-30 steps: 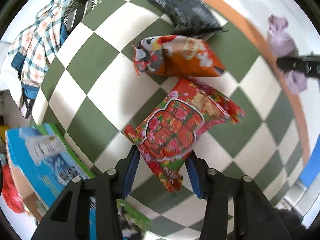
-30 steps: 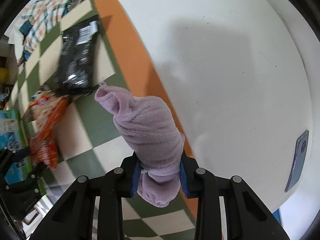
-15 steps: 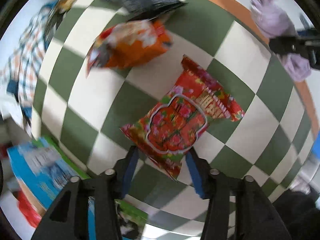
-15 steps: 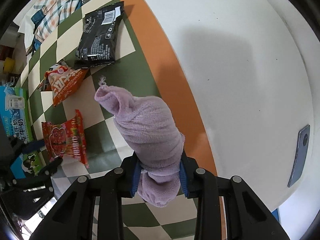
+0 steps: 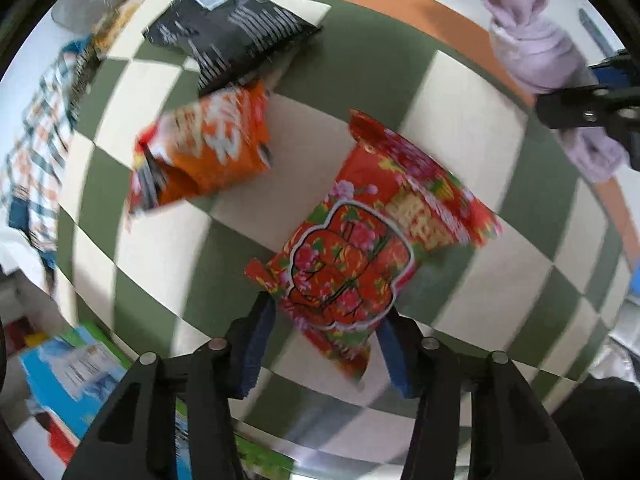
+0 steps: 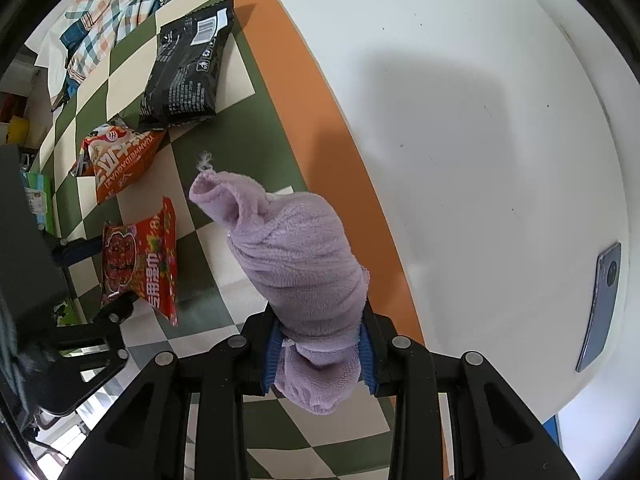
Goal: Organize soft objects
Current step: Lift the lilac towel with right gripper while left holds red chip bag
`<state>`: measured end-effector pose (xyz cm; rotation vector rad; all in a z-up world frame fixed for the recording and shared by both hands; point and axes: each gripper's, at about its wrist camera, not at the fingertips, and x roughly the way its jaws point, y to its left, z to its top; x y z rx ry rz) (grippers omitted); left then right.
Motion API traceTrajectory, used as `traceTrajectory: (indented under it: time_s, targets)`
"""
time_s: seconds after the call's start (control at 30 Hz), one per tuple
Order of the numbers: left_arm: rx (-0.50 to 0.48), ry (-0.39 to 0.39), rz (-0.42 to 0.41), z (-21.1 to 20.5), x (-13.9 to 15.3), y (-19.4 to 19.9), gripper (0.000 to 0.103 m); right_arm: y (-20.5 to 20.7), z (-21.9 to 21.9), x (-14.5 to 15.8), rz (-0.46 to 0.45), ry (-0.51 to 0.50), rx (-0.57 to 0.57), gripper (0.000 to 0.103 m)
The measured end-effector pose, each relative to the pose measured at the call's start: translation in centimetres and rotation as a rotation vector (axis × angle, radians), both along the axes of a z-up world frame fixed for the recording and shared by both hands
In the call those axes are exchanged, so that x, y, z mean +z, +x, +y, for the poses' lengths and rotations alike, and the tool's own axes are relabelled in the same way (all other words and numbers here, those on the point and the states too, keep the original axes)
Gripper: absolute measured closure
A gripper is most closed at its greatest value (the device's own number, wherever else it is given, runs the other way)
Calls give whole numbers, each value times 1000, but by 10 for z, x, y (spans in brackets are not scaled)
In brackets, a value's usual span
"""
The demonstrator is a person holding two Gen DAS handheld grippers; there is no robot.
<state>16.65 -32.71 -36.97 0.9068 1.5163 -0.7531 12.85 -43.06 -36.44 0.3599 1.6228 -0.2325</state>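
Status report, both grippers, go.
Right gripper shut on purple towel, above the checkered cloth. Left gripper closing around red snack packet, pads not pressing yet. Orange packet and black packet lie clear.

We see a green-and-cream checkered cloth [image 6: 224, 128] with an orange border [image 6: 320, 128] lying across a white tabletop [image 6: 480, 120].

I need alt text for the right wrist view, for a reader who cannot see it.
The right claw is shut on a rolled lilac terry towel above a green-and-cream checked cloth. Left of it lie a red flowered snack bag, an orange bag and a black bag.
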Motion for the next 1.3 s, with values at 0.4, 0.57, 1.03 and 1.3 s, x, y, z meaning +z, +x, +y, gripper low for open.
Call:
traceTrajectory:
  time_s: [0.4,0.57,1.03,1.3]
  targets:
    - [156,-45,154,17,25,26,49,2,-19,-11,-10,58,-14,68]
    - [34,4,145,-32,2,29,39,-2,-24,-9,-5,55,-11,68]
    - [-56,43,11,-39,-25,-35,57,-10,-34,-13,6,40,-27,68]
    - [122,-149,-65,4,39,-46,58,-21,-12,24,-70,27,-11,68]
